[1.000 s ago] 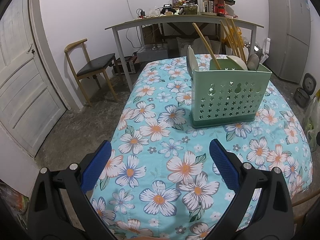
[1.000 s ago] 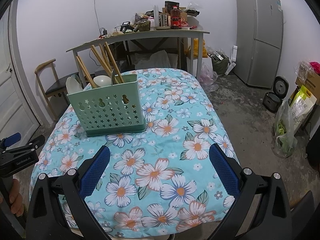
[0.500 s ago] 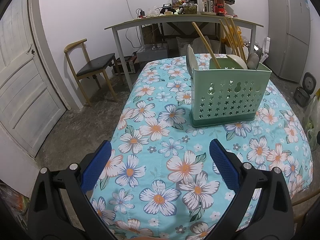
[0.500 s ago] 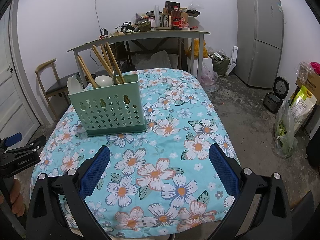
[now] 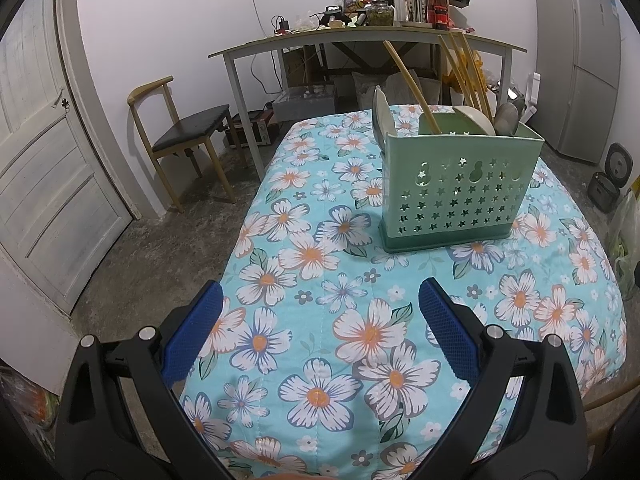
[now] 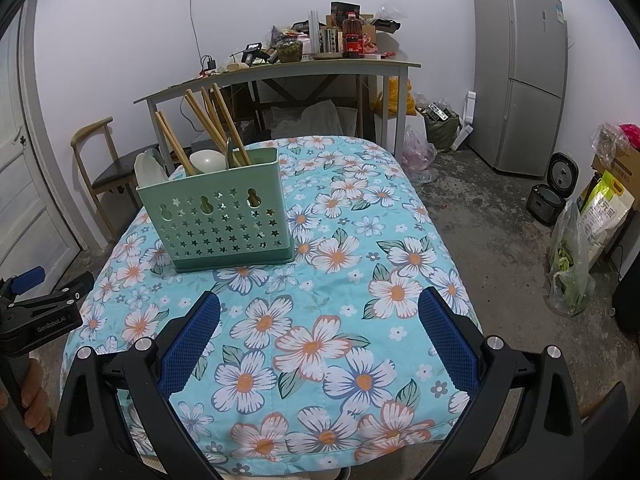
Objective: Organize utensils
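Jaws standing wide apart and empty on both: you are holding the left gripper (image 5: 320, 320) and the right gripper (image 6: 319, 320) low over the near end of the flower-printed turquoise tablecloth (image 5: 344, 344). The pale green perforated plastic utensil caddy (image 6: 224, 222) is sitting upright farther along the cloth, well apart from both grippers, with wooden chopsticks (image 6: 212, 120) leaning out and white ceramic spoons (image 6: 148, 168) standing inside. No loose utensil is showing, so, judging the sorting near complete, you are best approaching slowly from above, pinching one handle only.
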Action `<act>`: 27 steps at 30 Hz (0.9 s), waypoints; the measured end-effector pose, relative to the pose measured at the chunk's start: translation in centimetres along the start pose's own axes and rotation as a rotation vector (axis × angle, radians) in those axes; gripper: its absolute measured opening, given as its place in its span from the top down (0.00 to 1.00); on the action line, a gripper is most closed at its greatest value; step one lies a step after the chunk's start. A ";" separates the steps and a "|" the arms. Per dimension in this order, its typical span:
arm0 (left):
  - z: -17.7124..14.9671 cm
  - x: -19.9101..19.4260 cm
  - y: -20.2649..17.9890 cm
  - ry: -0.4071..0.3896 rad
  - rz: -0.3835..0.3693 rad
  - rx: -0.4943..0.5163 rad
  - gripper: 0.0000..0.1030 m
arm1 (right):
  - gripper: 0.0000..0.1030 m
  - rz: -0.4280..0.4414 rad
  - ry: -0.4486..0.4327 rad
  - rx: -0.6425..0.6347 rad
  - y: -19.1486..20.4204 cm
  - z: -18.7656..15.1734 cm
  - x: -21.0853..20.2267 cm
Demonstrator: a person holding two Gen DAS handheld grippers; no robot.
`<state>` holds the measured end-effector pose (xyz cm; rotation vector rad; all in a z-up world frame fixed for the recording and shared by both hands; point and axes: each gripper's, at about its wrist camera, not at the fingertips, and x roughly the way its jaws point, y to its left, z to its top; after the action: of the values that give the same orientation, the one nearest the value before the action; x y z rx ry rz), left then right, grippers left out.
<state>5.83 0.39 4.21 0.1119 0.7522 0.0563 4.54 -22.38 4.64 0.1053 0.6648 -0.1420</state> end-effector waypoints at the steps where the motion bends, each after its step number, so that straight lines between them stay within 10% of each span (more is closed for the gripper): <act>1: 0.0 0.0 0.0 -0.001 0.001 0.000 0.08 | 0.06 -0.001 0.000 0.000 0.1 0.0 0.0; 27: 0.0 0.2 0.0 0.002 -0.002 0.003 0.08 | 0.06 0.005 0.001 0.001 0.3 0.1 0.0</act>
<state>5.94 0.41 4.11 0.1139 0.7547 0.0539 4.66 -22.13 4.73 0.1080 0.6652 -0.1371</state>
